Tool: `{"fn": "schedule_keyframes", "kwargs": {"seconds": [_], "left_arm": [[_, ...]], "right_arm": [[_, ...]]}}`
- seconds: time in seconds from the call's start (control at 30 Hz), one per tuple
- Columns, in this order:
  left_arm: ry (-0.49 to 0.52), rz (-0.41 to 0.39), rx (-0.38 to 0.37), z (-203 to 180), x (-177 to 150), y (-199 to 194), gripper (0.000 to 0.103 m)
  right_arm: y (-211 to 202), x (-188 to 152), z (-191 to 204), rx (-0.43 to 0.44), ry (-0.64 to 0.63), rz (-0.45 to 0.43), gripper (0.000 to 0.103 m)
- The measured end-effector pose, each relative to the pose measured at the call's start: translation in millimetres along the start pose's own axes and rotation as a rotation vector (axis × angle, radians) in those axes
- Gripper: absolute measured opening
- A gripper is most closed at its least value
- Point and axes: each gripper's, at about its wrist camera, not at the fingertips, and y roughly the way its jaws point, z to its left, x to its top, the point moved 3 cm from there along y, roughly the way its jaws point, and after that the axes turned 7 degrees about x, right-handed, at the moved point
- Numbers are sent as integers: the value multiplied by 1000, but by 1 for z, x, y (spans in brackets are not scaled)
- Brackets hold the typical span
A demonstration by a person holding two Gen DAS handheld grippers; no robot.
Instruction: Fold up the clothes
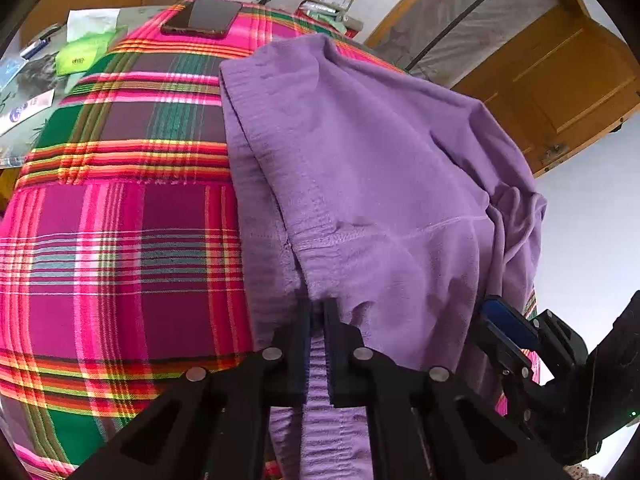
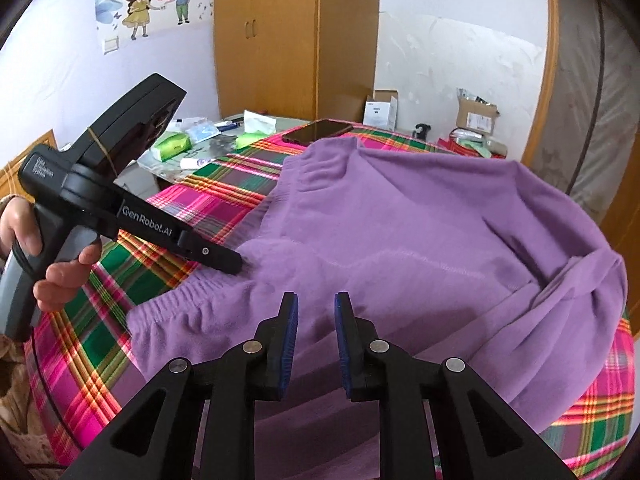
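Note:
A purple fleece garment (image 1: 380, 160) lies crumpled on a bright plaid cloth (image 1: 120, 240). In the left wrist view my left gripper (image 1: 318, 312) is shut on the garment's ribbed near edge, with fabric pinched between the pads. The right wrist view shows that left gripper (image 2: 236, 262) in a person's hand (image 2: 56, 280), its tip on the garment (image 2: 420, 220). My right gripper (image 2: 317, 308) hovers just above the near part of the garment. Its blue pads stand apart and press on nothing. The right gripper (image 1: 500, 316) also shows at the garment's right edge.
A dark phone (image 2: 318, 131) lies at the far end of the plaid cloth (image 2: 100, 320). Green tissue packs (image 2: 172, 146) and small items clutter a side table at far left. Cardboard boxes (image 2: 476, 114) sit beyond the cloth, by a wooden wardrobe (image 2: 280, 40).

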Motion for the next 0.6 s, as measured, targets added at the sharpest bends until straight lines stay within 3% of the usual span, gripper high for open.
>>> {"fn": "schedule_keyframes", "kwargs": {"seconds": [0.27,0.6], "left_arm": [[-53,-83,-6,19,-3,-29,3],[-63,-69,68,22,-15,-15,7]], "right_arm": [[-4,0,-3,7,22,-18,19],[-9,-11,-3,1,-2,0,19]]}}
